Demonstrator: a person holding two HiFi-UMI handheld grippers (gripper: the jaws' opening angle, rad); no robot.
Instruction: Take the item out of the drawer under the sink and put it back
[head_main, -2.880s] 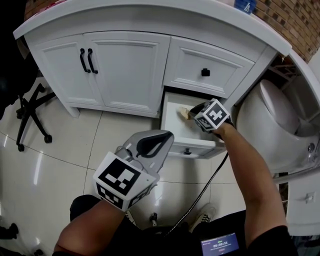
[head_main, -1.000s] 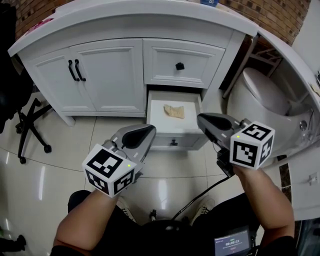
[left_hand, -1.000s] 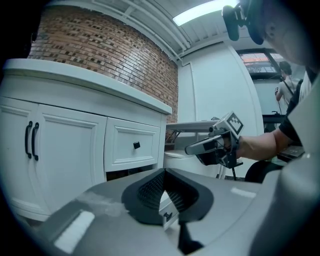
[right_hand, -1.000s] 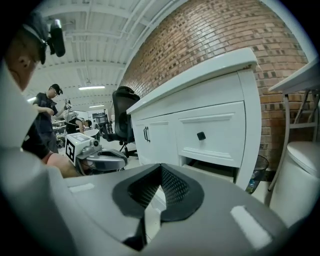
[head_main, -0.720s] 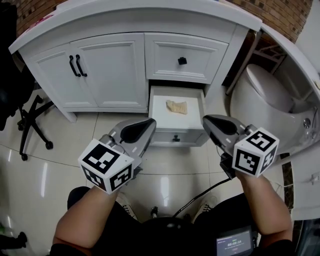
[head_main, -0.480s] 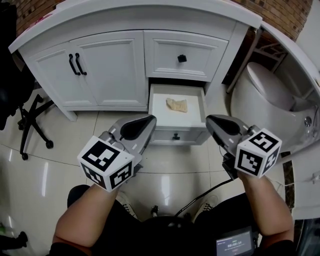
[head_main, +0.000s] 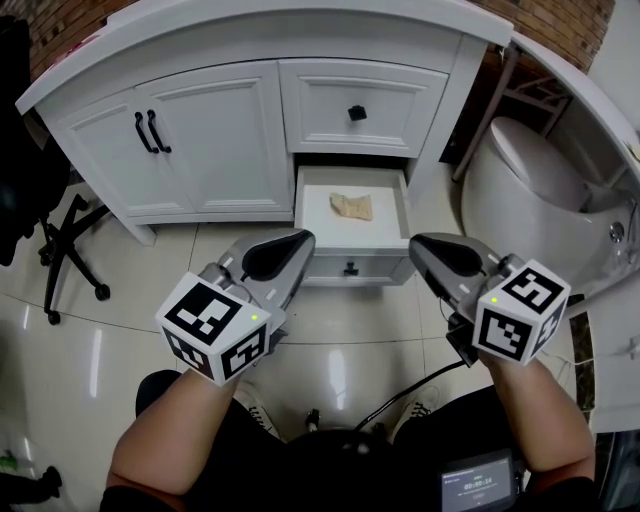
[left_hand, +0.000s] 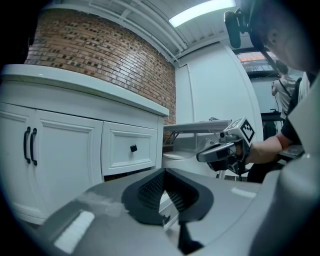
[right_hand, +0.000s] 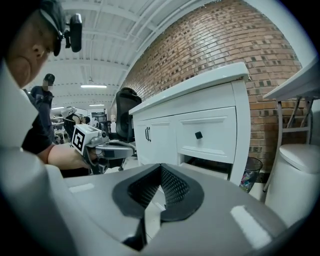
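Note:
The low drawer (head_main: 318, 218) under the sink counter stands pulled out. A tan crumpled item (head_main: 351, 206) lies on its white bottom, near the back. My left gripper (head_main: 299, 239) hovers in front of the drawer's left corner, shut and empty. The right gripper (head_main: 419, 244) hangs level with it by the drawer's right corner, also shut with nothing in it. In the left gripper view my own jaws (left_hand: 164, 171) meet at the tip and the right gripper (left_hand: 217, 152) shows beyond. The right gripper view has its jaws (right_hand: 160, 166) closed, with the left gripper (right_hand: 112, 148) to the left.
Above the open drawer is a shut drawer with a black knob (head_main: 352, 113). Cabinet doors with black handles (head_main: 149, 131) are to the left. A white toilet (head_main: 535, 195) stands close on the right, and an office chair base (head_main: 58, 240) on the left. A cable (head_main: 428, 376) runs over the tiled floor.
The right gripper, which was reaching into the drawer at the item, has drawn back out empty. The item stays in the drawer. In the last second both grippers barely moved.

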